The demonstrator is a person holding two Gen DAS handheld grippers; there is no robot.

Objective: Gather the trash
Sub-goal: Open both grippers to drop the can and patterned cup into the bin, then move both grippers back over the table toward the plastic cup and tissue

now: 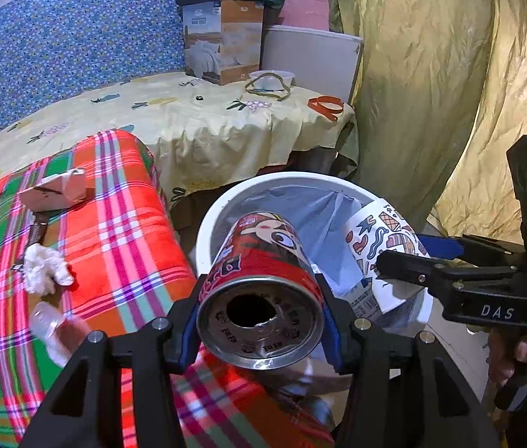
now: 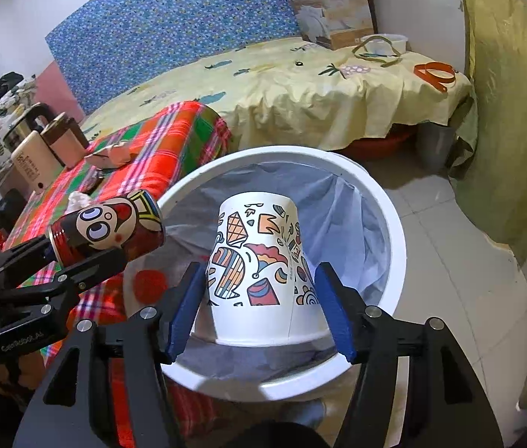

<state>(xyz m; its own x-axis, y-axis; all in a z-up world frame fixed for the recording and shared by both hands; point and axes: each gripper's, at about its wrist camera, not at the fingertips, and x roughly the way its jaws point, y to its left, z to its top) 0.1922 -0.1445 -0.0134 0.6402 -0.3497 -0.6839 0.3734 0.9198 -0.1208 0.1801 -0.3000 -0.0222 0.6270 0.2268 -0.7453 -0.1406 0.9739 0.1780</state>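
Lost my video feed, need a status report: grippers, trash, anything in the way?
Left gripper clamps red drink can. Right gripper straddles printed paper cup, pads clear. Both over white lined bin; nothing blocking.

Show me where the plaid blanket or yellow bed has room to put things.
The red-and-green plaid blanket is bare along its right side, between the crumpled white tissue and the white plastic bin. The yellow printed bedsheet is open left of the cardboard box. Its right corner is crowded.

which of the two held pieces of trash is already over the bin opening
The patterned paper cup in the right tool; it sits above the bin liner, while the red can is beside the rim.
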